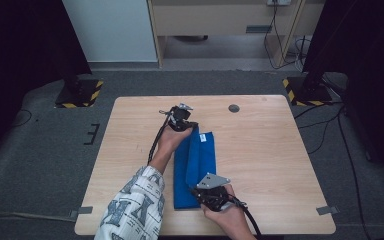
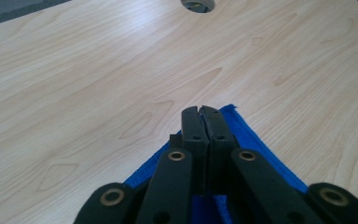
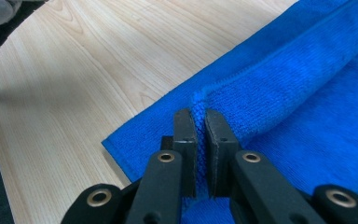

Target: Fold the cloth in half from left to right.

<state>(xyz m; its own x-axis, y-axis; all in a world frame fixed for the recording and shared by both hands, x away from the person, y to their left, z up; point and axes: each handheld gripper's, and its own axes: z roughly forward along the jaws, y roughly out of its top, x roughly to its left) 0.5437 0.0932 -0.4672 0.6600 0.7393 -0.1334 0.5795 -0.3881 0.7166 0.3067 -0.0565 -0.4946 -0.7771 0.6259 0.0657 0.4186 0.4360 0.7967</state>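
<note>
While both hands work the blue towel (image 1: 195, 167), I note it lies folded lengthwise near the middle of the table (image 1: 260, 150), running from the near edge toward the far side, slightly tilted.

Left gripper (image 1: 182, 120): at the far end of the towel. From its own view the jaws are pressed together, with a thin edge of the towel (image 2: 242, 135) pinched between the tips; a blue corner pokes out past them to the right. Bare wood lies ahead of it, and a round cable hole (image 2: 197, 4) sits at the far edge.

Right gripper (image 1: 212, 192): at the near end of the towel, close to the near table edge. In its view the jaws stand almost together with a raised fold of the towel (image 3: 279, 93) squeezed between the pads. The hem of that fold runs away up and to the right; a lower layer spreads flat to the left, its corner (image 3: 109, 142) resting on the wood.

Room to move: wide bare wood right of the towel, out to the right table edge; a narrower strip on the left, partly taken by the patterned sleeve (image 1: 132, 207). Far side also open, apart from the cable hole (image 1: 234, 108). Grey floor (image 1: 45, 165) surrounds the table; striped stand bases (image 1: 79, 93) sit beyond the far corners.
</note>
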